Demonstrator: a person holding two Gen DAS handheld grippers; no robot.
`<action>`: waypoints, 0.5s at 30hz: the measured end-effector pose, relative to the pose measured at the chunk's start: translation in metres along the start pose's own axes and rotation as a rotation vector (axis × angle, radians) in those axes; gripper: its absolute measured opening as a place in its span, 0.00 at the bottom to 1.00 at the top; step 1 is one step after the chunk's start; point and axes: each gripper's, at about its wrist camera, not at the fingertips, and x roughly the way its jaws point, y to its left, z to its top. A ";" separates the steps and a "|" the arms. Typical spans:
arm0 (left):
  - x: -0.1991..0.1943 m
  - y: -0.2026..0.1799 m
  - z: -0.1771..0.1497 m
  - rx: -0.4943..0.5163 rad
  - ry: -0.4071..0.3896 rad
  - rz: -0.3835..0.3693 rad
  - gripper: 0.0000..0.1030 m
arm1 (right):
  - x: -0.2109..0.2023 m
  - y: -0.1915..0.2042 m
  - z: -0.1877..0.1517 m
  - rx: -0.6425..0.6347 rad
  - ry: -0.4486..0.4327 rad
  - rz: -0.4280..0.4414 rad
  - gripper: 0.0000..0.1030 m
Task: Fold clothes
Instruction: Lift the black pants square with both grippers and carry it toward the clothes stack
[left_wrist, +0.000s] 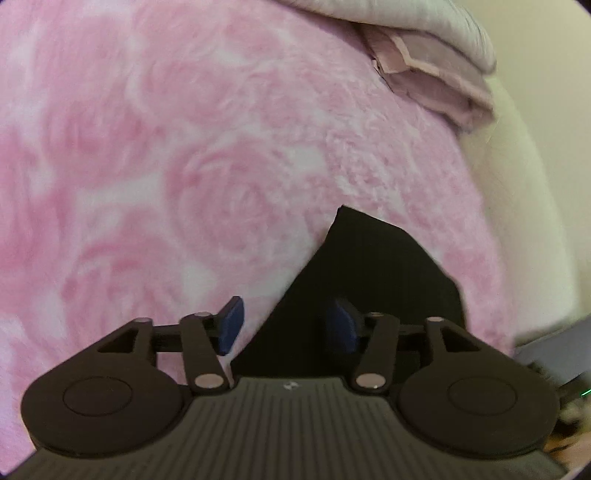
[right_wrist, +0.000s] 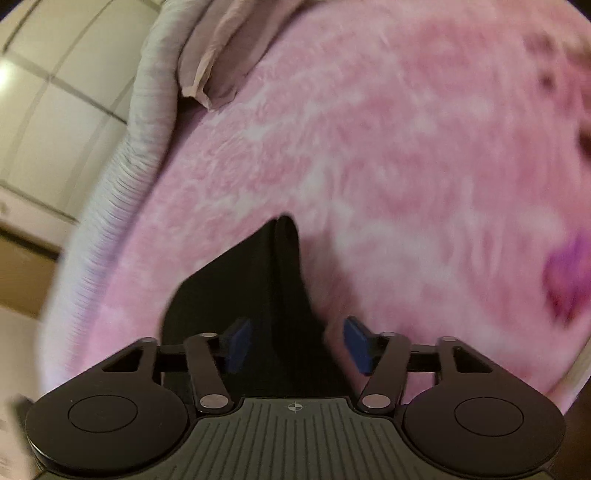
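A black garment lies on a pink blanket, at the near edge of both views. The blanket is thick and fluffy, with a pattern of big roses in pink and white. The garment is of a smooth, dark cloth with no pattern to see. In the left wrist view it shows as a flat shape with straight edges and one sharp corner that points away from the camera. In the right wrist view the garment has a vertical fold or seam down the middle and comes to a narrow tip at the top.

The left gripper is wide open, with a clear gap between its blue pads; it holds nothing. The garment reaches into the gap, and the right-hand pad stands over the black cloth. The right gripper is also wide open and grips nothing; the cloth lies between its blue pads, nearer to the left-hand one.

At the far edge of the blanket lies pale, wrinkled bedding in grey-pink, folded in layers. The right wrist view is blurred, and a purple spot on the blanket cannot be made out.
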 end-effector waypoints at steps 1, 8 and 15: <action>0.004 0.012 0.001 -0.052 0.017 -0.052 0.51 | 0.004 -0.004 -0.001 0.012 0.020 0.008 0.73; 0.038 0.026 -0.004 -0.184 0.096 -0.256 0.58 | 0.042 -0.012 0.004 0.026 0.124 0.039 0.73; 0.061 0.000 -0.005 -0.121 0.116 -0.259 0.61 | 0.066 -0.017 0.016 0.090 0.165 0.147 0.72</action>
